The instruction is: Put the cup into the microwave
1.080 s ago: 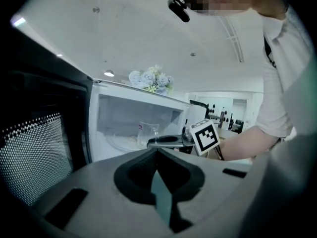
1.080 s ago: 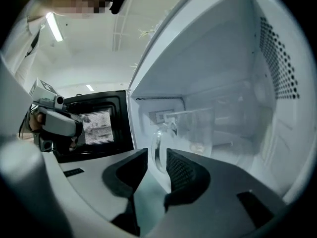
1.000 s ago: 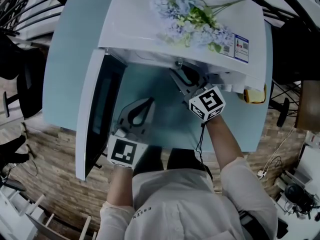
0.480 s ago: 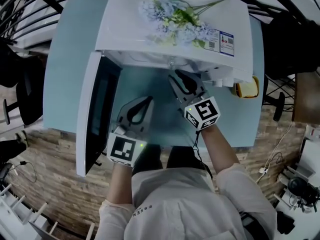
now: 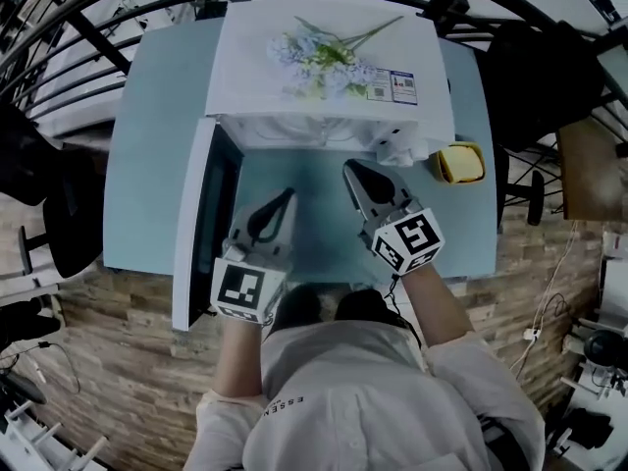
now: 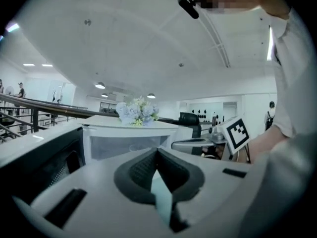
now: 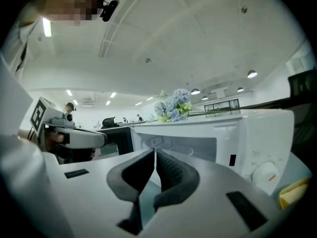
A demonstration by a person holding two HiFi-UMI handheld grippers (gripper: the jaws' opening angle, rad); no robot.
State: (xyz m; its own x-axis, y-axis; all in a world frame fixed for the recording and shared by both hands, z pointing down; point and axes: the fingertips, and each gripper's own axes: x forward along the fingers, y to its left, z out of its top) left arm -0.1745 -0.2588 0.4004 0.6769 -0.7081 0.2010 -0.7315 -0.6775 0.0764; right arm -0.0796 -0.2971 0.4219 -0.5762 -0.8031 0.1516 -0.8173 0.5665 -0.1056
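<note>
**Both grippers closed and empty before the open microwave**

The left gripper has its jaws pressed together tip to tip with nothing between them; its own view shows the dark pads meeting in a line. The right gripper is the same: in its view the jaws stand together with only a hairline slit, holding nothing. Neither touches anything. Both hang over the near half of the table, side by side, tips aimed at the microwave, the right one a little nearer its mouth.

The microwave stands at the middle of the table's far edge, with its door swung open towards the left edge. A bunch of pale flowers lies on its top.

From the right gripper, a faint, clear rounded shape sits on the cavity floor, straight ahead of the closed jaws and apart from them. This appears to be the cup, though it is too pale to be sure. The head view does not see into the cavity.

A yellow object lies near the table's right edge, just beside the microwave's front right corner.
</note>
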